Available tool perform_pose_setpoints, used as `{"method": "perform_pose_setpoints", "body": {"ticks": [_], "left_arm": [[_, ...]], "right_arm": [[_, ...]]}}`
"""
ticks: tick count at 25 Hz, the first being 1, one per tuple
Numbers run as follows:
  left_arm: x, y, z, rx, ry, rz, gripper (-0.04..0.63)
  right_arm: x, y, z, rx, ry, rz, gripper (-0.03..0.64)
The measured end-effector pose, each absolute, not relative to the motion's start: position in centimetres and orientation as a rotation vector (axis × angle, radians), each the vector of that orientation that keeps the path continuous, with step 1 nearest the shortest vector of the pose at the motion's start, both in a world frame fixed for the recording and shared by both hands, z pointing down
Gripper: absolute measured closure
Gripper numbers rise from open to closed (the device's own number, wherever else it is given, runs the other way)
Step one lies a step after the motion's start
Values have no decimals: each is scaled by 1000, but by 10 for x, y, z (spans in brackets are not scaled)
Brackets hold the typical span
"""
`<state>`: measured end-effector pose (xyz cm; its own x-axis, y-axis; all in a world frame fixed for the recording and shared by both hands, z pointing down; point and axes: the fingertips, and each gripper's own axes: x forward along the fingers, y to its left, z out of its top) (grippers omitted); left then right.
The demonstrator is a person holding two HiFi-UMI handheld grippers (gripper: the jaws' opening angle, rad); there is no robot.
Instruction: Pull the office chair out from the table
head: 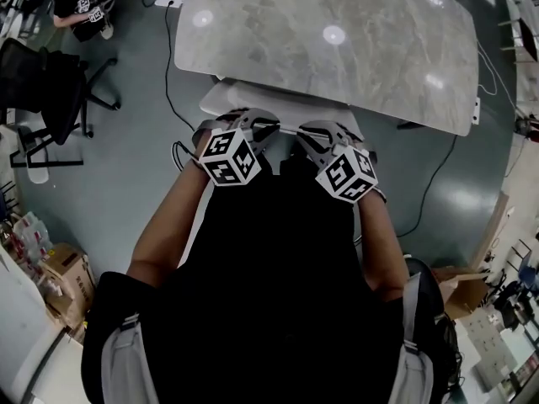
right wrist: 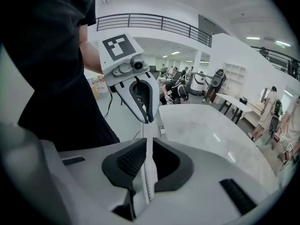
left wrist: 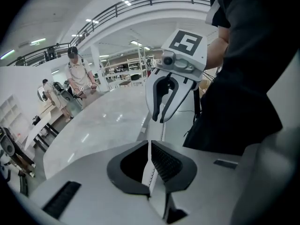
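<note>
Now the left tool (left wrist: 149, 146) and the right tool (right wrist: 149, 142) both pinch the thin top edge (left wrist: 151, 172) of the white office chair (head: 278, 103). The edge runs sideways between them. Past the tools, the chair sits tucked under the grey marble tabletop (head: 337, 40), so I think the pull goes straight back.

— Can any lettering, brand, number or sign be read here?

— None can be read. Only black-and-white square patterns are carried by the left gripper's cube (head: 229, 156) and the right gripper's cube (head: 346, 173); no letters are formed by them. Like patterns are worn on a person's dark clothing (head: 84, 7).
</note>
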<state>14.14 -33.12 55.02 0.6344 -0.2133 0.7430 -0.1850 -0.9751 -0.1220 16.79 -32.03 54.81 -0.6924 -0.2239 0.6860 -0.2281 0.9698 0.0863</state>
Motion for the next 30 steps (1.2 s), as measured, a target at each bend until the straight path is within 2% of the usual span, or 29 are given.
{"method": "perform_pose_setpoints", "body": {"ticks": [3, 6, 12, 22, 30], "left_arm": [[141, -330, 561, -2795, 307, -1332, 564], [140, -329, 572, -2805, 269, -1385, 498], [139, -328, 585, -2742, 193, -1466, 465], [117, -324, 618, -2522, 99, -1649, 460], [111, -324, 626, -2506, 120, -1649, 463]], "right_arm": [[171, -317, 557, 301, -2346, 37, 564], [171, -319, 563, 304, -2352, 87, 526], [164, -312, 586, 208, -2273, 81, 483], [174, -315, 624, 182, -2145, 31, 480], [171, -316, 631, 210, -2140, 52, 494]]}}
